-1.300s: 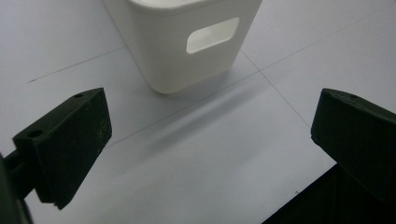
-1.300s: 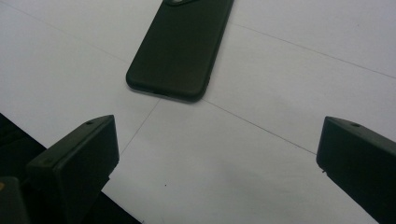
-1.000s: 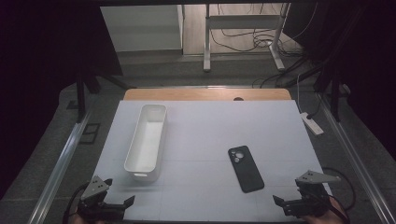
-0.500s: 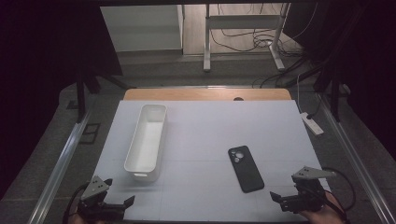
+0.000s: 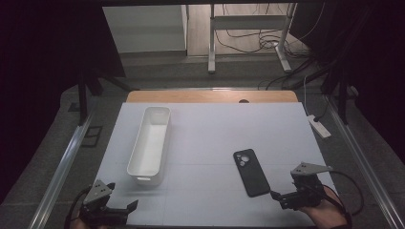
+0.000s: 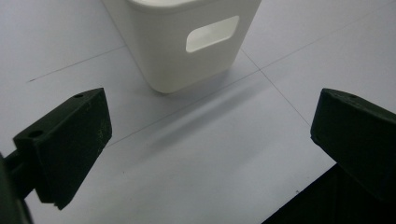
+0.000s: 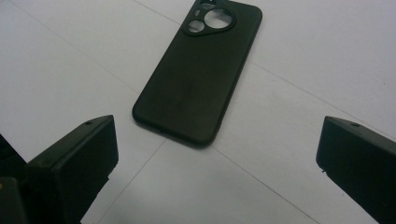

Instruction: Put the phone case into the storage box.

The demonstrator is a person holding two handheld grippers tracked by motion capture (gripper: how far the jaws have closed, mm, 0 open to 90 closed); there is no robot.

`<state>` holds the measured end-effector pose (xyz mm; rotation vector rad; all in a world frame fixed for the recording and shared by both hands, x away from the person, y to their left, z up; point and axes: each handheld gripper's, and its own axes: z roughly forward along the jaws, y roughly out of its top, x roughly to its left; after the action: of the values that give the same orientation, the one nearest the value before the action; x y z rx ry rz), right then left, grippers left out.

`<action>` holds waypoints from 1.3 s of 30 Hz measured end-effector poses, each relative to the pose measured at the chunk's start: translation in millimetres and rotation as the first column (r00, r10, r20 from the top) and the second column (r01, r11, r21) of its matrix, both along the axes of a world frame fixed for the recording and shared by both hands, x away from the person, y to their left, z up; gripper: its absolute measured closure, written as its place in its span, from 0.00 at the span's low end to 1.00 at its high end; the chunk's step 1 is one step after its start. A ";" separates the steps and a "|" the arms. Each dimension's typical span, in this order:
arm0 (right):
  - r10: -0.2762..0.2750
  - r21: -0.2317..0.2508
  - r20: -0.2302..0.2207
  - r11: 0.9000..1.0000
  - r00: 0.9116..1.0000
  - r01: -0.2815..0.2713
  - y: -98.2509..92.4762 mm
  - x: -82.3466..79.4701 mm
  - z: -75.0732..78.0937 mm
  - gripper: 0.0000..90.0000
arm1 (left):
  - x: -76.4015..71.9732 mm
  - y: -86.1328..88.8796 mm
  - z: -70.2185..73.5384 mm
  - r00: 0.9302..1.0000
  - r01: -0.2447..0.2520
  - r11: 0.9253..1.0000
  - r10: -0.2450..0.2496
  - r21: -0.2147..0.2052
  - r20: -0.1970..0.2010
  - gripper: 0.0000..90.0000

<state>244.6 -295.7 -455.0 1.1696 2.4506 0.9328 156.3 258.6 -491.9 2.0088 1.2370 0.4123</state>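
Two hand-held grippers spread wide | right hand-held gripper (image 5: 279, 196) near phone (image 5: 250, 172) | pinch its long sides gently | left hand-held gripper (image 5: 125, 208) waits by bin (image 5: 150, 143)

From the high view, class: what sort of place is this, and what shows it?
Probably a lab or workshop bench set up for recording handling tasks: a table under a white sheet, cables trailing on the floor behind, and just a white bin and a black phone laid out.

No readable text, labels, brands or numbers on the phone (image 7: 198, 74), bin (image 6: 184, 39), or table (image 5: 215, 138)
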 end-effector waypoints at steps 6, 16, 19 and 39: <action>0.012 -0.002 0.003 1.000 1.000 -0.012 1.6 5.3 0.7 0.00 | 0.1 -0.1 0.1 1.000 0.001 1.000 -0.001 0.001 -0.002 0.00; 0.029 0.007 0.001 1.000 1.000 -0.029 8.0 15.9 2.7 0.00 | 0.2 -0.3 0.0 1.000 0.001 1.000 -0.001 0.003 -0.002 0.00; 0.037 0.013 -0.003 0.999 0.999 -0.037 11.2 19.7 2.9 0.00 | 0.2 -0.3 0.0 1.000 0.001 1.000 -0.001 0.002 -0.003 0.00; 0.052 -0.023 -0.061 0.998 0.997 -0.054 25.2 39.4 -4.0 0.00 | 0.6 -0.4 -0.2 1.000 -0.001 1.000 0.001 0.003 -0.005 0.00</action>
<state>284.0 -270.5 -459.0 1.1457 2.5448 0.8911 156.9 258.2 -492.1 2.0127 1.2404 0.4099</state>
